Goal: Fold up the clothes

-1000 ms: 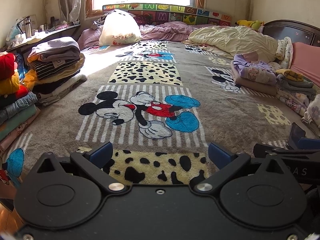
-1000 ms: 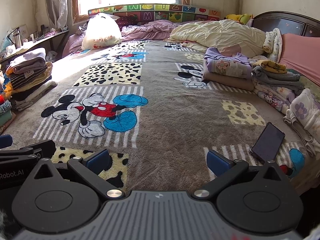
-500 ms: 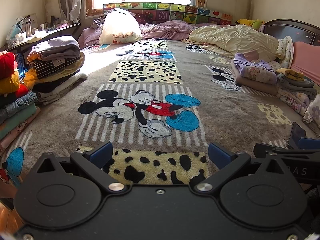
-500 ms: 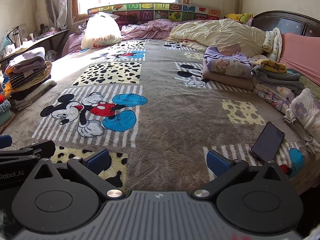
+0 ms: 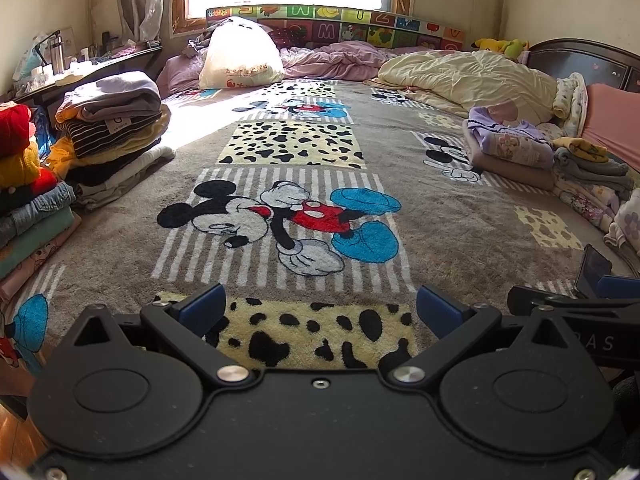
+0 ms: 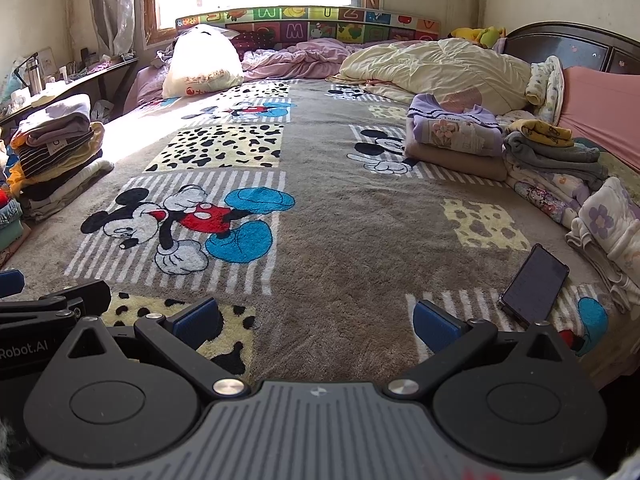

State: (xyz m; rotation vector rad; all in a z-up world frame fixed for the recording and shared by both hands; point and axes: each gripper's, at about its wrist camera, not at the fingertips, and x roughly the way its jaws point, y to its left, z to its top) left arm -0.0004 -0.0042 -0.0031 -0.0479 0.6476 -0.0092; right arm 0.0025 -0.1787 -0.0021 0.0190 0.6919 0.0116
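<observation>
Both hand-held grippers hang low over the near edge of the bed (image 5: 460,216), side by side. The left hand-held gripper (image 5: 318,310) is spread wide, nothing between its blue pads; the right hand-held gripper (image 6: 316,316) is spread just as wide and empty. Folded clothes sit in a left stack (image 5: 112,120) at 10 o'clock and a right stack (image 6: 456,136) at 2 o'clock. A phone (image 6: 534,282) lies at 3 o'clock, near the right hand-held gripper.
</observation>
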